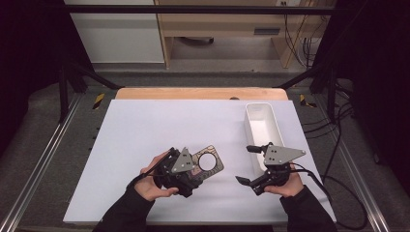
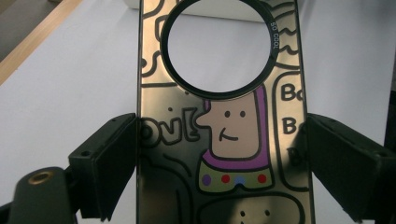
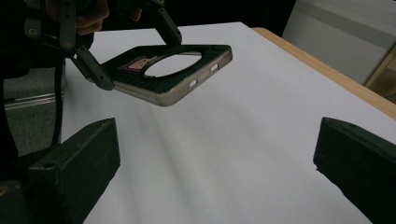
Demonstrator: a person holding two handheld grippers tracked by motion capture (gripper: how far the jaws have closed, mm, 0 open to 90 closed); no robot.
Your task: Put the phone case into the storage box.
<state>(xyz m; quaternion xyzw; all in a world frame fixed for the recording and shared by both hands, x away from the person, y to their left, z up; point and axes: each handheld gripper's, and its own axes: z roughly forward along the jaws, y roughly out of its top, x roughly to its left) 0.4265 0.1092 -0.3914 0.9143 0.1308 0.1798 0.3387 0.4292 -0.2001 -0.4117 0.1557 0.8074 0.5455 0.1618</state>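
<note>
One phone case [image 2: 219, 140], cartoon print, round cutout; left gripper [image 2: 219, 158] clamps edges.

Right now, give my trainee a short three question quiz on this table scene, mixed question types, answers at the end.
1. True or false: the left tool holds the phone case by its two long edges.
2. Multiple choice: the white bin on the table sits nearest to A) the left tool, B) the right tool, C) the table's near left corner.
3. Fill in: the right tool's jaws stand ____.

Key: 1 true. 2 B. 3 open, with nothing between them.
</note>
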